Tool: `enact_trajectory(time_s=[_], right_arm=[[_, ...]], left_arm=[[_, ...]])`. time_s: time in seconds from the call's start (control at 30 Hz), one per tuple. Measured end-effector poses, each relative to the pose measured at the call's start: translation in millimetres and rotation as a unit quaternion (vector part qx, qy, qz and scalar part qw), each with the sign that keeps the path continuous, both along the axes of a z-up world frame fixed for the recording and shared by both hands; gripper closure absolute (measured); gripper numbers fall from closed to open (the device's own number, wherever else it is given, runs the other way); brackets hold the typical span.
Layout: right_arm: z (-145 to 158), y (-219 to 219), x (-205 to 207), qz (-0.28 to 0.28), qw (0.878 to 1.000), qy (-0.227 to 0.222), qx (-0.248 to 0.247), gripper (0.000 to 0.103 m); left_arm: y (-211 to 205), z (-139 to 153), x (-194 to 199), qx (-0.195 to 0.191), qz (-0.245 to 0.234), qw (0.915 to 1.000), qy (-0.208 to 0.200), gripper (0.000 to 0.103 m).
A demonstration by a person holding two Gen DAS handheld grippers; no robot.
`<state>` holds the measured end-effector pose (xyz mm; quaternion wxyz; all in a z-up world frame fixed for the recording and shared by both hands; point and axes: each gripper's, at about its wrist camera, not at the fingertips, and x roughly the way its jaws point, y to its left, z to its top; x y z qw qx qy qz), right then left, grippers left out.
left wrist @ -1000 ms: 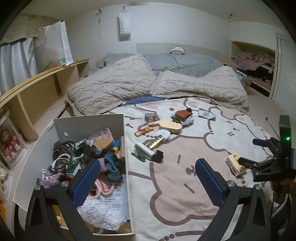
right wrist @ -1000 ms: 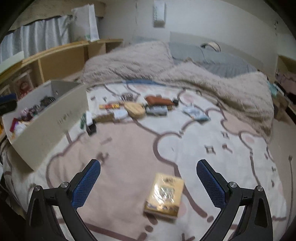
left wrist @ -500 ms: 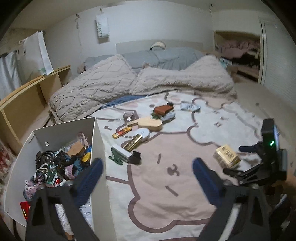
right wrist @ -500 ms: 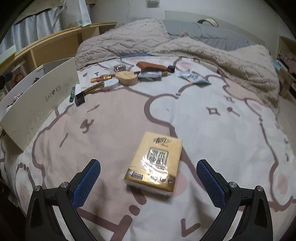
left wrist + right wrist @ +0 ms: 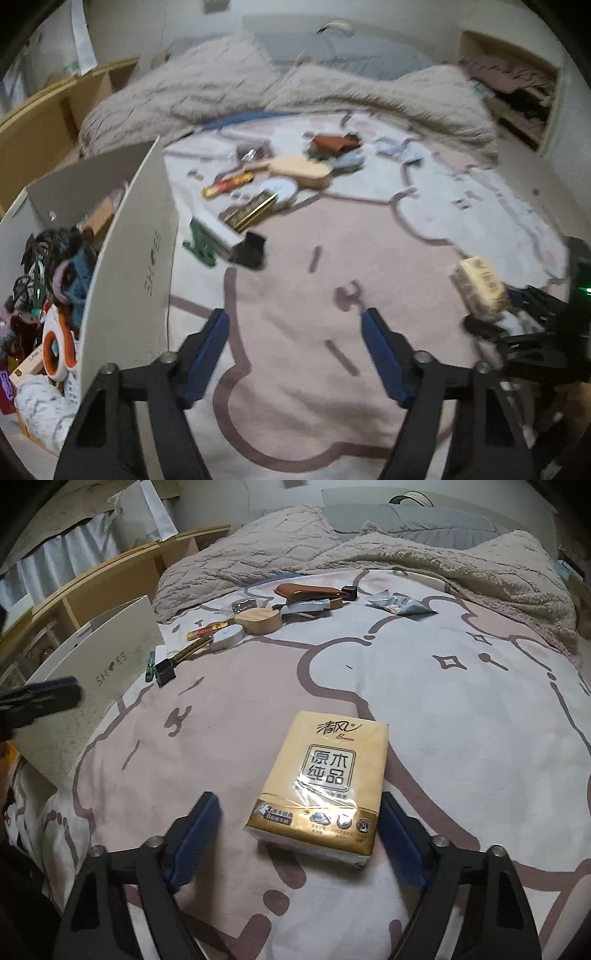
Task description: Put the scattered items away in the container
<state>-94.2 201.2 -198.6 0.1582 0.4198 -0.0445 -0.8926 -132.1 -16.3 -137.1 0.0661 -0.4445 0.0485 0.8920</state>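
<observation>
A yellow tissue pack (image 5: 325,775) lies flat on the bedspread between the blue pads of my right gripper (image 5: 299,805). The jaws are closing: the right pad is near the pack's edge and the left pad stands well apart from it. My left gripper (image 5: 295,321) hovers over bare bedspread just right of the white shoe box (image 5: 140,258), jaws closing with nothing between them. Further up the bed lie a green clip (image 5: 199,243), a black clip (image 5: 251,251), a gold bar (image 5: 251,210) and a wooden brush (image 5: 303,171). The tissue pack (image 5: 480,284) also shows at the right of the left wrist view.
The shoe box (image 5: 92,672) holds hair ties, cords and scissors (image 5: 55,347). A brown case (image 5: 310,590) and a foil packet (image 5: 399,603) lie near the rumpled beige blanket (image 5: 369,554). Wooden shelves (image 5: 110,579) run along the left wall.
Both grippers have sunk toward the bed and their jaws have narrowed. The right one has come down around the tissue pack. The left one has shifted right, off the box and over the bedspread.
</observation>
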Motion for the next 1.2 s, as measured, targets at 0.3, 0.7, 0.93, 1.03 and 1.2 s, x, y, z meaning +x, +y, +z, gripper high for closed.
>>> enact_trajectory(time_s=[0.3, 0.7, 0.93, 1.03, 1.2], right_arm=[[-6.0, 19.4, -5.8, 0.005, 0.997, -0.014, -0.079, 0.041], [-9.1, 15.9, -8.9, 0.011, 0.997, -0.014, -0.072, 0.040], [-10.6, 16.6, -9.4, 0.013, 0.997, -0.015, -0.073, 0.040], [-10.7, 16.7, -9.6, 0.013, 0.997, -0.015, -0.072, 0.040], [-10.9, 16.8, -9.2, 0.013, 0.997, -0.015, -0.073, 0.040]], left_arm=[[5.0, -34.7, -43.4, -0.017, 0.021, 0.9994, -0.022, 0.040], [-17.9, -54.0, -78.5, -0.034, 0.042, 0.9985, -0.005, 0.054], [-23.1, -57.2, -88.7, -0.015, 0.039, 0.9990, 0.013, 0.064], [-20.9, -57.7, -89.3, -0.014, 0.032, 0.9993, 0.013, 0.071], [-19.5, -56.0, -86.4, -0.003, 0.029, 0.9995, 0.009, 0.072]])
